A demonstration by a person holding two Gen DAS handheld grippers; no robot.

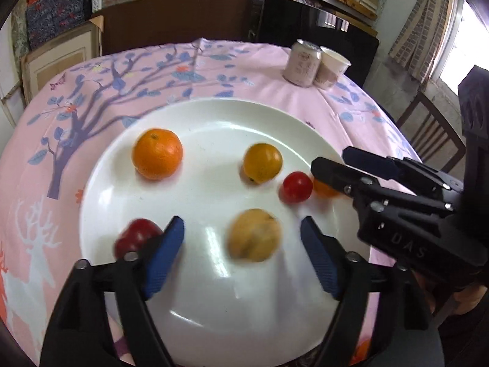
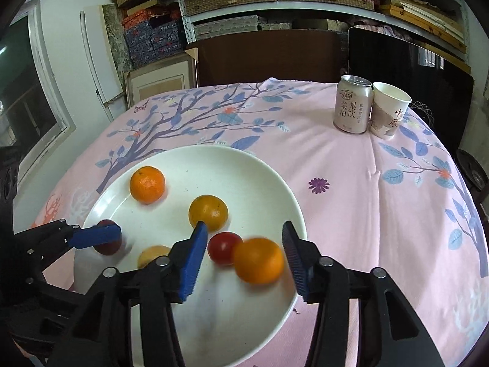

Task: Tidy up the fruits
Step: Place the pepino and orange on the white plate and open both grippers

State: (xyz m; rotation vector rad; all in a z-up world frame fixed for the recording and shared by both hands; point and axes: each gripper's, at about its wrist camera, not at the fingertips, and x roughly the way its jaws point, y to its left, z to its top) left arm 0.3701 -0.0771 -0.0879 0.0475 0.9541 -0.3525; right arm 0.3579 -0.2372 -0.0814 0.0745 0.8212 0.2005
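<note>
A white plate [image 1: 214, 116] [image 2: 259, 177] on the pink cloth holds several fruits. My left gripper [image 1: 241, 226] is open over the plate, with a blurred yellow fruit [image 1: 253, 234] [image 2: 152, 255] between its blue pads and clear of both. A dark red fruit [image 1: 137, 238] [image 2: 107, 241] lies just outside its left finger. My right gripper [image 2: 244, 229] [image 1: 330, 159] is open at the plate's right side, and a blurred orange [image 2: 258, 260] [image 1: 324, 188] sits between its pads. A red tomato [image 1: 297, 186] [image 2: 223, 247], a yellow-orange fruit [image 1: 262, 162] [image 2: 207, 212] and a tangerine [image 1: 157, 153] [image 2: 147, 184] rest farther in.
A pink drink can [image 1: 302, 64] [image 2: 353, 107] and a paper cup [image 1: 331, 67] [image 2: 388, 110] stand together at the table's far right. A wooden chair [image 1: 428, 128] is beyond the right edge. Shelves with boxes fill the back wall.
</note>
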